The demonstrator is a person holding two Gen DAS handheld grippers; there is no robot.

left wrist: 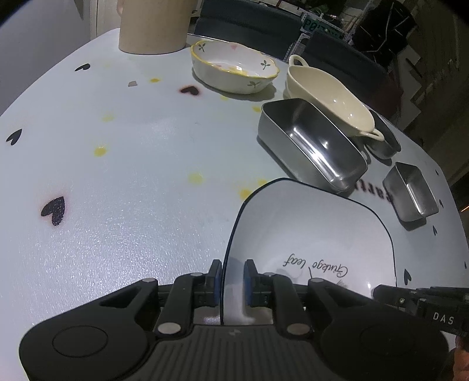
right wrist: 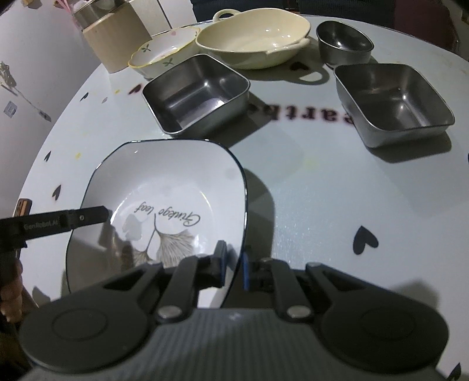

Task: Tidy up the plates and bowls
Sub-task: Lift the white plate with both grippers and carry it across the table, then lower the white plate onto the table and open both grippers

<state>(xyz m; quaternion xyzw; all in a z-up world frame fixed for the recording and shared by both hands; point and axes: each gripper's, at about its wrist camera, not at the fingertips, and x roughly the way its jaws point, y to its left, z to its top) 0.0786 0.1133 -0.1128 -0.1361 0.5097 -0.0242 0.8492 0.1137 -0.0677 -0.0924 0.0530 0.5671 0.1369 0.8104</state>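
Note:
A white square plate (left wrist: 307, 231) with a dark rim and a ginkgo-leaf print sits near me; it also shows in the right wrist view (right wrist: 164, 190). My left gripper (left wrist: 233, 281) straddles its left rim with the jaws narrowly apart, one pad on each side. My right gripper (right wrist: 234, 263) straddles its right rim the same way. Farther back stand a big steel square bowl (left wrist: 313, 140) (right wrist: 196, 93), a smaller steel square bowl (left wrist: 410, 190) (right wrist: 390, 102), a round steel cup (right wrist: 344, 42), a cream handled dish (left wrist: 328, 99) (right wrist: 255, 35) and a flowered bowl (left wrist: 234, 66) (right wrist: 164, 51).
A beige cylinder (left wrist: 154, 25) (right wrist: 117, 35) stands at the table's far left. The white table (left wrist: 117, 175) carries heart and dot prints. Dark chairs (left wrist: 249, 20) stand behind the table. A person's hand (right wrist: 10, 293) holds the left gripper.

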